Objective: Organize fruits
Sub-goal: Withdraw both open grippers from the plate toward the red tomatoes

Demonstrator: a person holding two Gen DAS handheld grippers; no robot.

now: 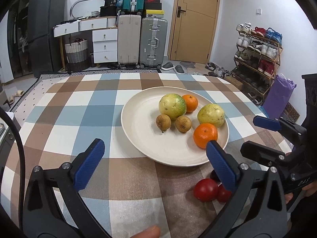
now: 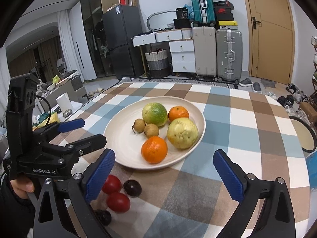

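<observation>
A cream plate (image 1: 142, 130) (image 2: 122, 138) on the checked tablecloth holds two green-yellow guavas (image 1: 172, 106) (image 2: 182, 132), two oranges (image 1: 205, 134) (image 2: 154, 148) and two small brown fruits (image 1: 183, 124) (image 2: 151, 130). Two red tomatoes (image 1: 205, 189) (image 2: 117, 202) and two dark plums (image 2: 132, 187) lie on the cloth in front of the plate. My left gripper (image 1: 154, 164) is open and empty, just short of the plate's near rim. My right gripper (image 2: 164, 174) is open and empty, with the loose fruit beside its left finger.
The table's far edge drops to a room with suitcases (image 1: 153, 41), a drawer unit and a shoe rack (image 1: 255, 59). A round stool (image 2: 303, 134) stands beside the table's right side. Each gripper shows in the other's view (image 1: 277, 134) (image 2: 59, 138).
</observation>
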